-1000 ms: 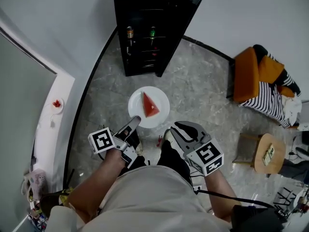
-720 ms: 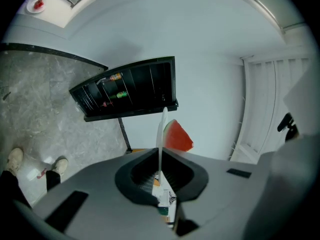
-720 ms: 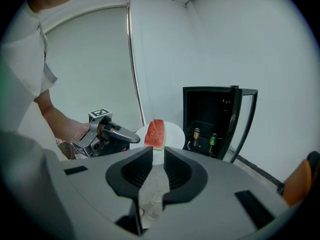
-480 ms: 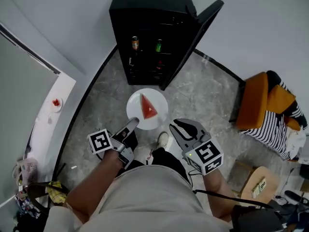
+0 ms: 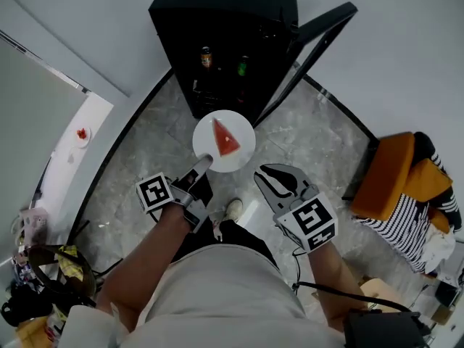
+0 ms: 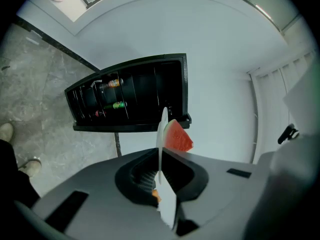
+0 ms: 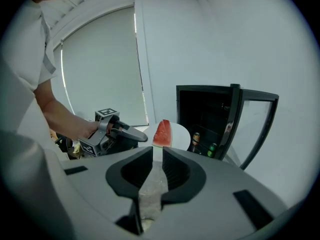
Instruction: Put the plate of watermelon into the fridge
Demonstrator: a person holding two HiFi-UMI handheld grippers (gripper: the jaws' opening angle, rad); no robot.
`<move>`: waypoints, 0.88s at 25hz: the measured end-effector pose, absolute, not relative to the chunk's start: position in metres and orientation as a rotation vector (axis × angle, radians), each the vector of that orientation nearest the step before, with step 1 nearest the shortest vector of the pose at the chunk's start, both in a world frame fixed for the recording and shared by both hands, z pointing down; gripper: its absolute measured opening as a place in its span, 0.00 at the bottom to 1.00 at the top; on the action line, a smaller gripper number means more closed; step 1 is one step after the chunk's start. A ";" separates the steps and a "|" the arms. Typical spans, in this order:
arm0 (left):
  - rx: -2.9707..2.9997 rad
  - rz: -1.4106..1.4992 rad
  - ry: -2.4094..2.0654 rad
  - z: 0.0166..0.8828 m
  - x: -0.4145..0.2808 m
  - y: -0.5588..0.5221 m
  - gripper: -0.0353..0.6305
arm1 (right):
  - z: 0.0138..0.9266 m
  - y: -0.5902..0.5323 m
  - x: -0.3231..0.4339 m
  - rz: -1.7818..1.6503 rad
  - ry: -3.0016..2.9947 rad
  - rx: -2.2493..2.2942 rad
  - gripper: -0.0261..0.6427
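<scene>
Plate of watermelon carried at the open fridge
The left gripper is clamped on the plate's near rim, holding it above the floor just before the fridge's open front; the right gripper, jaws almost together, grips nothing.

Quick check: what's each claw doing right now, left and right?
Left claw: closed on the rim of the round white plate carrying a red watermelon wedge.
Right claw: closed, nothing between its jaws.
</scene>
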State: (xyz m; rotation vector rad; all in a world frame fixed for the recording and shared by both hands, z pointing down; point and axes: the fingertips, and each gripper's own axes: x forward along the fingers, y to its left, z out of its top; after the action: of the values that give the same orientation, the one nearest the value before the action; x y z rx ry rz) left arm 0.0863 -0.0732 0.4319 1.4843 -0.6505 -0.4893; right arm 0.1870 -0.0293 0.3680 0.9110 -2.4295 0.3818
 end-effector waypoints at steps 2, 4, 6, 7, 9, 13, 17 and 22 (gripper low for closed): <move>1.498 -0.467 -0.698 0.445 0.089 -0.091 0.09 | 0.375 -0.042 0.189 0.391 -2.435 0.885 0.14; 1.503 -0.469 -0.726 0.452 0.091 -0.111 0.09 | 0.380 -0.055 0.189 0.409 -2.443 0.861 0.14; 1.489 -0.510 -0.717 0.454 0.096 -0.134 0.09 | 0.385 -0.067 0.186 0.413 -2.442 0.847 0.14; 1.484 -0.521 -0.718 0.458 0.097 -0.145 0.09 | 0.387 -0.074 0.185 0.410 -2.437 0.842 0.14; 1.478 -0.524 -0.733 0.470 0.097 -0.168 0.09 | 0.392 -0.087 0.184 0.407 -2.424 0.840 0.11; 1.489 -0.518 -0.758 0.491 0.097 -0.219 0.09 | 0.403 -0.118 0.184 0.424 -2.392 0.853 0.08; 1.490 -0.516 -0.775 0.511 0.098 -0.269 0.09 | 0.417 -0.150 0.182 0.444 -2.369 0.843 0.06; 1.492 -0.515 -0.777 0.538 0.104 -0.319 0.09 | 0.441 -0.191 0.173 0.472 -2.340 0.827 0.06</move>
State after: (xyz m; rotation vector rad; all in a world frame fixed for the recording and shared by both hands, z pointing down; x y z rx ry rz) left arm 0.1042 -0.3192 0.5385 1.4917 -0.7769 -0.5146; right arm 0.1729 -0.1911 0.4410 0.8273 -2.3401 0.4717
